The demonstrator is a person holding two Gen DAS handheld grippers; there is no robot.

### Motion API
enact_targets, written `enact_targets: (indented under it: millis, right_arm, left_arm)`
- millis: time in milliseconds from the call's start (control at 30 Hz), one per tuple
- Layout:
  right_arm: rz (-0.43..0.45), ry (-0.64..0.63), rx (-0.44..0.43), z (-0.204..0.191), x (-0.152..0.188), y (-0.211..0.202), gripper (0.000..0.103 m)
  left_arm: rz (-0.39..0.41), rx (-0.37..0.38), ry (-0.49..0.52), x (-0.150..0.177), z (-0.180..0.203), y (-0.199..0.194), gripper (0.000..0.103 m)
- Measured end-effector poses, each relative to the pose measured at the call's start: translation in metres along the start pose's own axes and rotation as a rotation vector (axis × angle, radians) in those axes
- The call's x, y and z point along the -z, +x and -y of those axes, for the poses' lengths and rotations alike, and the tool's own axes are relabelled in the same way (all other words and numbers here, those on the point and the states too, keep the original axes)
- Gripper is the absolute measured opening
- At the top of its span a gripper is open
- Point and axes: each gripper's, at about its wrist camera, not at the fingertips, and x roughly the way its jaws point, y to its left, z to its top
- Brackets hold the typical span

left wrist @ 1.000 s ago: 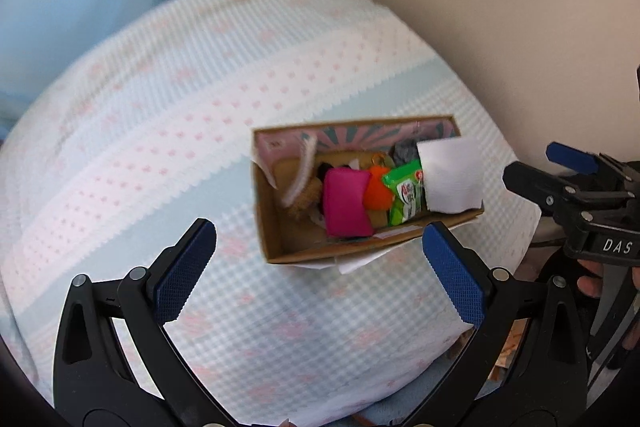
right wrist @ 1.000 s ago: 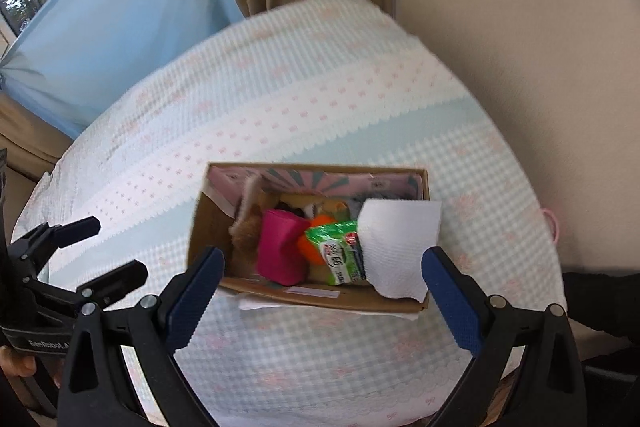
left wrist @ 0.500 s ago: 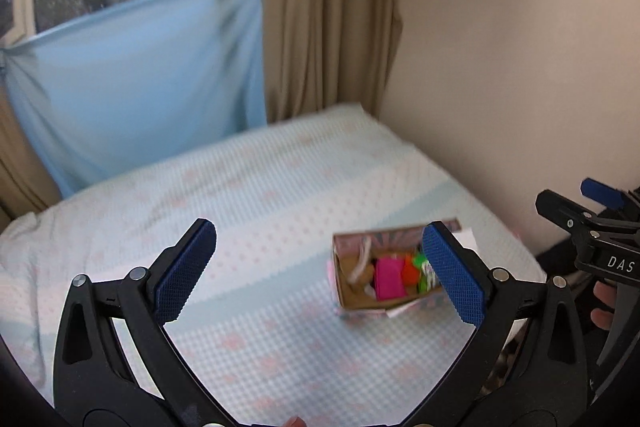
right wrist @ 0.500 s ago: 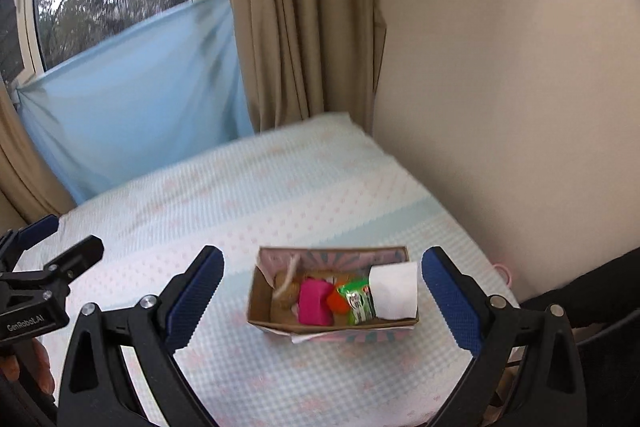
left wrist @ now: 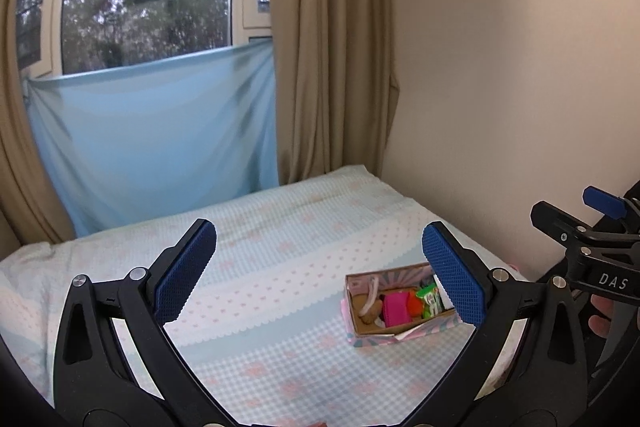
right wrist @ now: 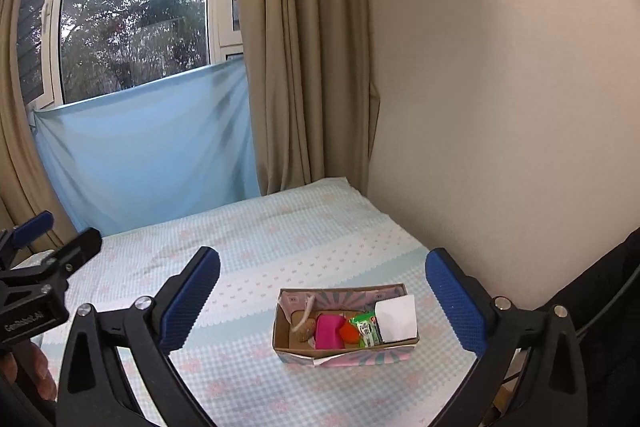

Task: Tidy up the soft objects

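Two spread, empty grippers, left gripper (left wrist: pixel 320 271), right gripper (right wrist: pixel 322 293), patterned bed (right wrist: pixel 280 239), perhaps tissue in box (right wrist: pixel 344 351)

I am looking into a home bedroom. A bed with a pale blue and white checked cover with pink motifs (right wrist: pixel 256 259) fills the corner against a plain cream wall (right wrist: pixel 500 107). Long beige curtains (right wrist: pixel 304 47) hang beside 1 window (right wrist: pixel 132 15) with trees outside, its lower part screened by a light blue cloth (right wrist: pixel 148 143).
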Motion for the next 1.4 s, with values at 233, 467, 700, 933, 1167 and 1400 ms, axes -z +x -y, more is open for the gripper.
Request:
enact_targets:
  millis: [233,467,700,933,1167,1400]
  right_arm:
    - [0.019,0.013,0.012,0.000,0.001,-0.011,0.102]
    - [0.021,0.023,0.019,0.001,0.001,-0.012,0.102]
    - [0.033,0.022,0.020,0.003,-0.003,-0.011,0.102]
    - [0.029,0.021,0.009,0.005,-0.005,-0.006,0.102]
    - [0.028,0.020,0.007,0.005,-0.007,-0.004,0.102]
    - [0.026,0.024,0.008,0.007,-0.009,-0.003,0.102]
  left_arm:
    - [0.021,-0.010,0.004,0.004,0.002,-0.013,0.103]
    - [0.013,-0.005,0.015,0.004,0.006,-0.010,0.103]
    - [0.007,-0.005,0.012,0.004,0.008,-0.007,0.103]
    - [0.008,-0.015,0.007,0.003,0.009,-0.004,0.103]
    - [0.005,-0.018,0.001,0.002,0.012,0.001,0.103]
    - [0.003,-0.017,0.000,0.004,0.015,0.005,0.103]
